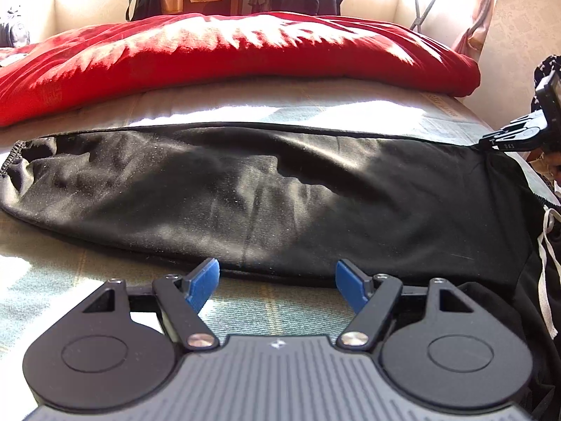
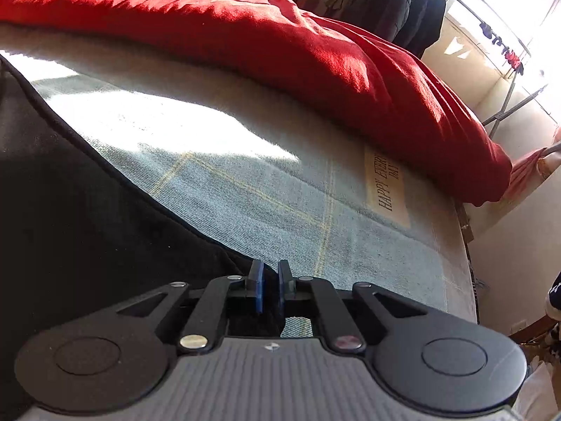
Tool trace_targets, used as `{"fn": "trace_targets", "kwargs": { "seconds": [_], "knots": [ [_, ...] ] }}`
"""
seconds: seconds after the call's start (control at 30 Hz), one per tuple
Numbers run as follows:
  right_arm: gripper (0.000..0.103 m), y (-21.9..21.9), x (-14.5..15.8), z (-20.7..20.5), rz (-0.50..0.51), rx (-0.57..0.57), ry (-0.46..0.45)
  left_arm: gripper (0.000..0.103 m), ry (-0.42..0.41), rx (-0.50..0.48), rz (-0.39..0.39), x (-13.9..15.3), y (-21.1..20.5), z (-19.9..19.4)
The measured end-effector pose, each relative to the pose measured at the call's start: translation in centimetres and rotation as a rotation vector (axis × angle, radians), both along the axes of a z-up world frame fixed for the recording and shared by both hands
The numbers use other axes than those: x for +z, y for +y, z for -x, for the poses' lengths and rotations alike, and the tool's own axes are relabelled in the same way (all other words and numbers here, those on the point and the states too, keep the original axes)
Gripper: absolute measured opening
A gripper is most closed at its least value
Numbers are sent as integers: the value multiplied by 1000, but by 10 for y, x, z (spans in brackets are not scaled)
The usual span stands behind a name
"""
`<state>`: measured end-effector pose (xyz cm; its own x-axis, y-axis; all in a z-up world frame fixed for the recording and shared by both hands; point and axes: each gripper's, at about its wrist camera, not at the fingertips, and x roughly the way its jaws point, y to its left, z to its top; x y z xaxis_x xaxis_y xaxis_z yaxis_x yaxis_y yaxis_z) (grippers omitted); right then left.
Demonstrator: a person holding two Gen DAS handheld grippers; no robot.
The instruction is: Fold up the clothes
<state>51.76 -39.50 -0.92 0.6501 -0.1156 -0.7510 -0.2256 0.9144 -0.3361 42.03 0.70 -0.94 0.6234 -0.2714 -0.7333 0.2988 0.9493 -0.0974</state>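
Black trousers (image 1: 266, 193) lie flat across the pale blue bed cover (image 1: 280, 305), elastic waistband at the far left. My left gripper (image 1: 277, 282) is open, its blue pads (image 1: 205, 280) just at the trousers' near edge, holding nothing. My right gripper shows at the far right of the left wrist view (image 1: 491, 142), at the trousers' far right corner. In the right wrist view my right gripper (image 2: 269, 286) is shut on a corner of the black trousers (image 2: 70, 210).
A red garment (image 1: 228, 52) lies bunched across the back of the bed, also in the right wrist view (image 2: 280, 45). More dark clothing with a white drawstring (image 1: 547, 263) sits at the right. A label (image 2: 387, 186) marks the cover near the bed's right edge. Clothes hang behind.
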Motion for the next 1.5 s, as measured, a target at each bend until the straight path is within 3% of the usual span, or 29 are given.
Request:
{"fn": "trace_targets", "kwargs": {
  "seconds": [0.17,0.37,0.57,0.7,0.83,1.03,1.17,1.23,1.33,1.4,1.5],
  "knots": [
    [15,26,39,-3,-182,108,-23,74,-6,99,10,2,36,-11],
    [19,112,60,-28,-302,310,33,74,-77,174,17,3,86,-51],
    [19,226,34,-45,-389,481,170,74,-77,208,-20,-19,128,-106],
    [19,267,-4,-59,-354,470,225,74,-18,227,-44,-46,153,-137],
    [19,269,-26,-80,-331,399,184,77,-54,238,-67,-52,173,-161],
    [19,262,-27,-102,-401,299,162,77,-51,354,-133,-52,203,-216],
    [26,266,-17,-88,-375,307,130,75,-36,389,-138,-43,210,-238],
    [31,263,-5,-74,-385,331,121,73,-44,361,-145,-31,202,-228],
    [42,256,10,-52,-395,376,118,78,-79,181,-63,-17,186,-206],
    [45,248,16,-40,-413,411,127,79,-107,108,-14,-16,178,-201],
    [45,245,10,-38,-454,391,180,79,-72,68,47,-31,168,-218]
  ]
}}
